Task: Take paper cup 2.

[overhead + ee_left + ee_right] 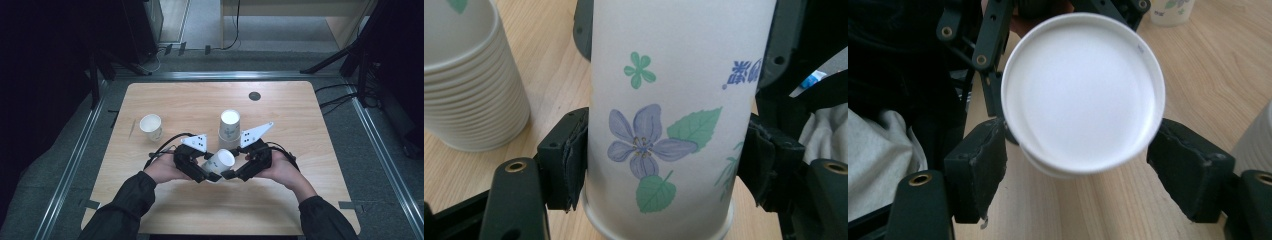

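Two hand-held grippers meet over the near middle of the desk. Left hand-held gripper is clamped on the wall of a floral paper cup, pads squeezing both sides. Right hand-held gripper faces the cup's bottom, jaws spread just beside it, not gripping. Just past the grippers stands a stack of paper cups; a lone paper cup sits farther off beyond the left one. My guess: the cup's light, thin and crushable, so pinch gently low on the wall near the stiff base.
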`<state>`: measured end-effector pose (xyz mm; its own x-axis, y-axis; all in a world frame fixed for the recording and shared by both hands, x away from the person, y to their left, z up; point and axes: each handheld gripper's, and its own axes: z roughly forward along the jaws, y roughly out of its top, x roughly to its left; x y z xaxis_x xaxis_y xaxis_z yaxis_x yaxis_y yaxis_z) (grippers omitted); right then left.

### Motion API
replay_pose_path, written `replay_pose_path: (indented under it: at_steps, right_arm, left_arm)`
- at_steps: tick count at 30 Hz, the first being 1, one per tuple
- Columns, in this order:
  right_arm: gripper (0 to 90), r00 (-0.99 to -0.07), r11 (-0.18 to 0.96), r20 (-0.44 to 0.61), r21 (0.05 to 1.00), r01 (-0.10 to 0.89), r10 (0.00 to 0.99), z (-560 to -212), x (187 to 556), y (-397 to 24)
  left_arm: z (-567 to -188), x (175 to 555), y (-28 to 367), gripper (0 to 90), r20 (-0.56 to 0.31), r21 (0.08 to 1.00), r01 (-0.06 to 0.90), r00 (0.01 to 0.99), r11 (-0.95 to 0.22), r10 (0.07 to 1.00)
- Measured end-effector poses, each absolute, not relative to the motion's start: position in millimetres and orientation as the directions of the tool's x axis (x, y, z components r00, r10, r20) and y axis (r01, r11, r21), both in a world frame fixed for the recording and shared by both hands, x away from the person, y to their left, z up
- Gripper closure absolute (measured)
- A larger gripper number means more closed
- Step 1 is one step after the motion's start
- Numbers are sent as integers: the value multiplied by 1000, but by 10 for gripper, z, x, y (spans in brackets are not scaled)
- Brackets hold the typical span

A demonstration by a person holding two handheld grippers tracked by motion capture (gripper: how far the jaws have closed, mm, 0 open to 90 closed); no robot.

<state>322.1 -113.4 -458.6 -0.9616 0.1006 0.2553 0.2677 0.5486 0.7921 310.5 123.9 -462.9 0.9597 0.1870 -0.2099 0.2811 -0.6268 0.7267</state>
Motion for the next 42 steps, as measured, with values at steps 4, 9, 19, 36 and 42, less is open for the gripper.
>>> replay_pose_path:
  at_steps: [4,9,19,36,42]
  right_arm:
    - [237,-961,540,255,796,271,106,-4581,3222,-1167]
    - [212,-956,532,262,795,292,134,-4587,3228,-1205]
    - [194,-955,515,237,805,295,176,-4582,3232,-1231]
    - [227,-961,518,197,811,272,197,-4654,3250,-1182]
    - [227,-964,519,188,814,261,189,-4663,3244,-1145]
  left_arm:
    - [-4586,3135,1297,295,-212,710,291,957,-642,199]
    - [-4491,3192,1329,294,-199,674,290,957,-679,211]
    - [-4299,3304,1321,293,-160,607,248,969,-755,189]
    - [-4387,3328,1166,290,-141,439,234,972,-867,191]
    - [-4425,3283,1126,290,-122,406,211,977,-889,176]
